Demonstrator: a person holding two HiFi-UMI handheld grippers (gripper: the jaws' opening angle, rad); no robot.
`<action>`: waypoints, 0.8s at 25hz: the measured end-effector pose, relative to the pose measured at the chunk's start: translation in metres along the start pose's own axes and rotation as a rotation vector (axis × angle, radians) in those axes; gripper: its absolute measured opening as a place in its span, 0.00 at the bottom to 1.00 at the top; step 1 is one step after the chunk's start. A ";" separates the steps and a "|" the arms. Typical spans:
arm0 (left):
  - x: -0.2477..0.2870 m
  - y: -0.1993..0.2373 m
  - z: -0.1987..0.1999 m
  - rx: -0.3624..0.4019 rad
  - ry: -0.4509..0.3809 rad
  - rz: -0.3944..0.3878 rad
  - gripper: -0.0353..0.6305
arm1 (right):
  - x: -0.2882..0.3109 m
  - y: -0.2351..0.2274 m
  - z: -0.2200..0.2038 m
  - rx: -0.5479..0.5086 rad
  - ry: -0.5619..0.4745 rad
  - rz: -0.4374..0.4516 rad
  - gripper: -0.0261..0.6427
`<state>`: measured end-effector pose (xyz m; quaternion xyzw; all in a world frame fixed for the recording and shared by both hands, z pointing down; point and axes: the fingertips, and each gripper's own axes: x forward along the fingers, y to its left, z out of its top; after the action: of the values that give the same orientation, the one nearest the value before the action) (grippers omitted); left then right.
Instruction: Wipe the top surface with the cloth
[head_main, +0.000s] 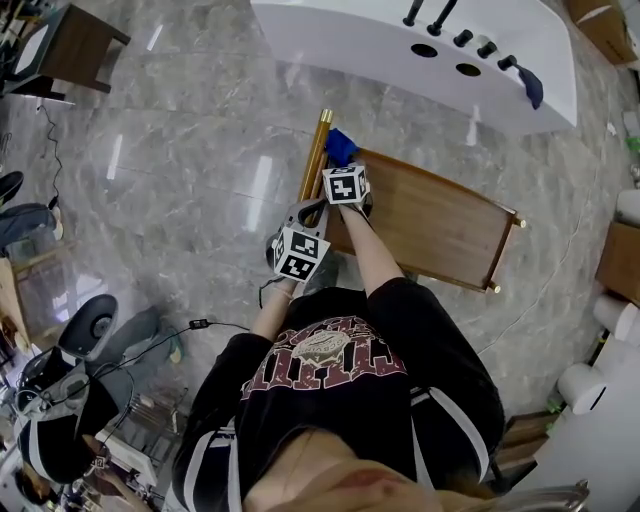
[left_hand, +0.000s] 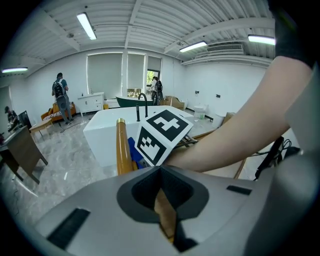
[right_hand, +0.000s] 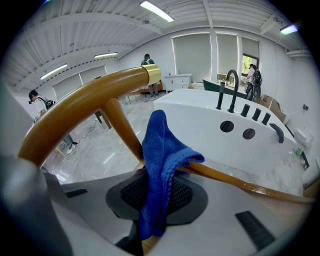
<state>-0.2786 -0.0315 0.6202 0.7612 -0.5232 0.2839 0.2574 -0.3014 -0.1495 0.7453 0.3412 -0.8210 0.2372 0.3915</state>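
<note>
At glossy wooden table corner, right tongs pinching nubby blue cloth, left tongs clamped on its edge.

The head view looks steeply down from above the person, taking in the wooden counter, its brass-tipped rail and the white bathtub beyond. The left hand-held gripper carries its camera low at the counter's edge, facing level across the room towards the bathtub, with a marker cube close in front. The right hand-held gripper camera sits just under the rail, also facing the bathtub. All three views share the rail, the bathtub and the blue cloth.
</note>
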 end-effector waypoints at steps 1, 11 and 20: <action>0.000 0.001 0.000 0.001 0.002 0.005 0.12 | 0.000 -0.001 0.000 0.001 0.000 0.003 0.16; 0.002 0.002 -0.001 -0.034 0.017 0.021 0.12 | -0.009 -0.018 -0.010 0.005 -0.006 0.005 0.16; 0.005 0.000 0.000 -0.002 0.040 0.054 0.12 | -0.020 -0.045 -0.018 0.013 -0.010 -0.008 0.16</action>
<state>-0.2776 -0.0344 0.6237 0.7408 -0.5384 0.3054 0.2609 -0.2500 -0.1599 0.7452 0.3482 -0.8201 0.2395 0.3858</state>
